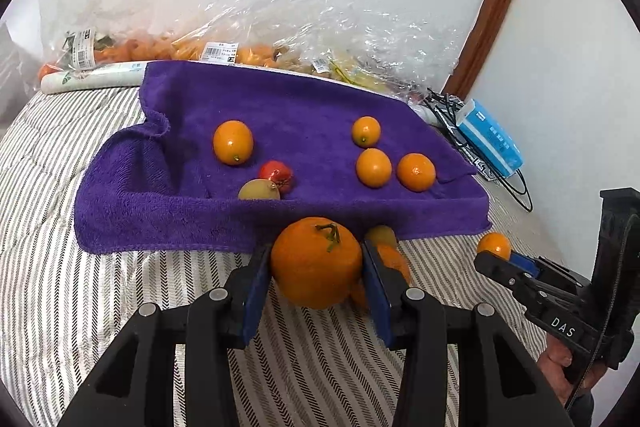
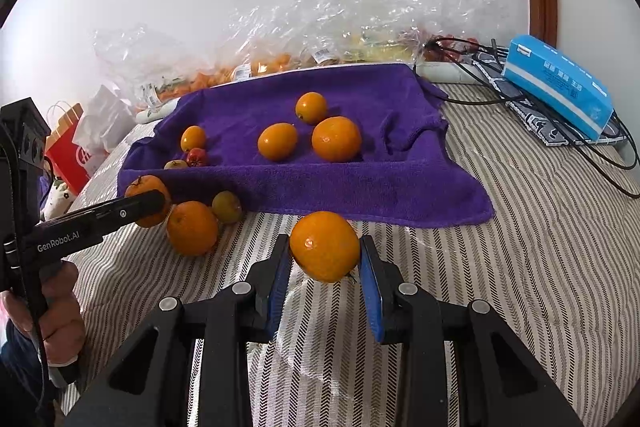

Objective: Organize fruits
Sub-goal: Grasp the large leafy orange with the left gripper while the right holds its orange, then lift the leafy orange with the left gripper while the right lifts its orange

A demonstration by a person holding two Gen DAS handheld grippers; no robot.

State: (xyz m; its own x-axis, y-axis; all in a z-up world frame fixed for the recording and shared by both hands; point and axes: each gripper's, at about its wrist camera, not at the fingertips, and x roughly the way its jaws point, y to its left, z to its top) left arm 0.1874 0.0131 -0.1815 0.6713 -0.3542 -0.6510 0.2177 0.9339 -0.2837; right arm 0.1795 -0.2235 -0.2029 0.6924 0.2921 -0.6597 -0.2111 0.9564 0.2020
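the left tongs (image 1: 316, 267) are clamped on a stemmed orange (image 1: 316, 261), blue pads against both its sides, just in front of the near hem of the purple towel (image 1: 280, 115) spread on the striped bed (image 1: 120, 287). the right tongs (image 2: 325, 251) hold a smaller orange (image 2: 325, 245) the same way, also just short of the towel's near hem and lifted clear of the bed. on the towel lie several small oranges, a red fruit (image 1: 276, 175) and a greenish one (image 1: 259, 190). just off the towel's near edge, beside the left tongs, another orange (image 2: 192, 228) and a greenish fruit (image 2: 227, 207) wait on the bed.

the step in hand looks like carrying both held oranges to the towel. next, each calls for a forward reach over the hem and a gentle release beside like fruit, low enough that it does not roll.
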